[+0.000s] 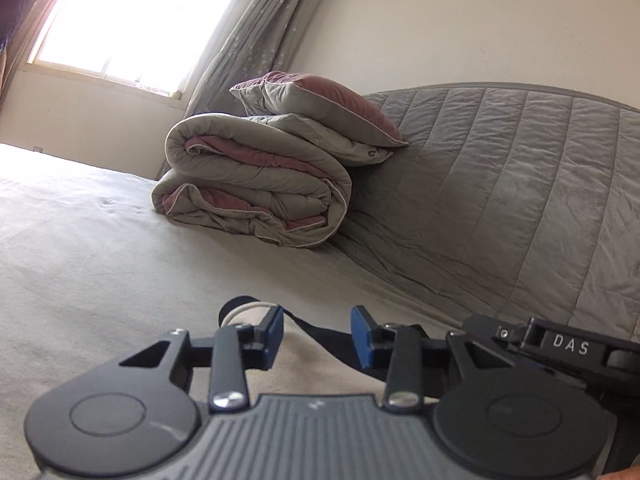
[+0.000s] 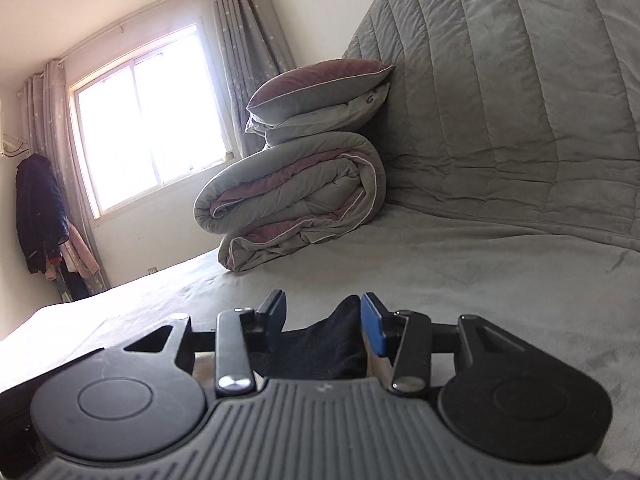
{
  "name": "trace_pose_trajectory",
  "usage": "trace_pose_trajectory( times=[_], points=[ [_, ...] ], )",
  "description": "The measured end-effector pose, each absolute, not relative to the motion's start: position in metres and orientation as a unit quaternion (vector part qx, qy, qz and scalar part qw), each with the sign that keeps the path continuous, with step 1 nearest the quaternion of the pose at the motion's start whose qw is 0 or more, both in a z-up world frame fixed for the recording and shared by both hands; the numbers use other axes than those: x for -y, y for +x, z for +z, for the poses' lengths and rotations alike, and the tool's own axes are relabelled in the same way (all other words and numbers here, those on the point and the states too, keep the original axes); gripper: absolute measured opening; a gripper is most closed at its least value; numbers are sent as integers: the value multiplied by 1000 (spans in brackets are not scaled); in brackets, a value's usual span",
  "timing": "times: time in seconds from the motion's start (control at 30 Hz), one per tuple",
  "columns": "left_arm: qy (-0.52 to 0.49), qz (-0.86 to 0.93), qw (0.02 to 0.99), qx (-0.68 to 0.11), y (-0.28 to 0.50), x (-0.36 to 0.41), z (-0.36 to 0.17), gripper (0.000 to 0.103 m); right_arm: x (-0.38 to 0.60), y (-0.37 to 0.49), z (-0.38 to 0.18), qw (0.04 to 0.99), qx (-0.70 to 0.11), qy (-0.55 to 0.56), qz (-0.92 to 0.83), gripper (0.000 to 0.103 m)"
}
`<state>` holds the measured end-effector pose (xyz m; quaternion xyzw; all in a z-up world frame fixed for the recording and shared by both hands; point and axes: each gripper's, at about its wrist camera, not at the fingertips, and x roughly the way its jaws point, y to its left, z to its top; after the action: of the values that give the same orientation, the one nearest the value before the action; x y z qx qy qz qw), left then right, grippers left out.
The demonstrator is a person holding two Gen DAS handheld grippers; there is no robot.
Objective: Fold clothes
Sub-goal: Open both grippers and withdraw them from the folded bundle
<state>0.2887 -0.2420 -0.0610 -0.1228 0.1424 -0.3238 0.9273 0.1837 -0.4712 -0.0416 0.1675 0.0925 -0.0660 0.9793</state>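
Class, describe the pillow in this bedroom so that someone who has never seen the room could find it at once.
Start at the bed and look to its far end, by the padded grey headboard near the window. A folded grey and mauve quilt lies there, and the pillow sits on top. Its mauve face and pale piped edge make it the topmost piece of the stack.

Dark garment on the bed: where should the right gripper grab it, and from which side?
Take the raised fold of the dark garment that peaks between the right gripper pads, coming in level over the bed. The bunched ridge stands proud of the flat sheet, so the pads can likely pinch it.
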Motion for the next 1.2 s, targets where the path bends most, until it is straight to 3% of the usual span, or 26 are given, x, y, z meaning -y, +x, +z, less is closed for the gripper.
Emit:
trace_pose_trajectory(
  times=[0.17,0.3,0.33,0.47,0.53,0.63,0.7,0.77,1.03,1.1,1.2],
  points=[
    [-87,-322,924,-187,297,252,-76,33,470,205,-63,970,-165,144,-106,20],
    [-100,-311,918,-225,308,252,-85,20,475,209,-70,963,-189,152,-120,20],
    [-107,-311,916,-229,309,250,-87,19,474,211,-71,963,-191,147,-123,22],
    [-118,-305,916,-234,311,249,-90,17,481,209,-80,956,-191,180,-130,50],
    [-103,-302,919,-231,308,252,-87,17,489,206,-81,950,-184,220,-122,51],
    [-60,-298,924,-233,298,260,-74,31,486,204,-76,948,-188,223,-131,59],
    [-37,-288,927,-238,291,264,-65,55,480,203,-68,947,-197,216,-134,61],
    [-17,-285,924,-253,285,267,-56,65,477,201,-59,944,-208,215,-135,61],
    [1,-233,902,-364,270,253,-22,70,465,182,-21,926,-278,214,-137,68],
    [17,-219,895,-388,261,250,-9,82,460,172,-11,923,-294,209,-136,69],
    [17,-198,899,-391,241,238,14,88,453,147,6,920,-300,213,-137,76]
  ],
)
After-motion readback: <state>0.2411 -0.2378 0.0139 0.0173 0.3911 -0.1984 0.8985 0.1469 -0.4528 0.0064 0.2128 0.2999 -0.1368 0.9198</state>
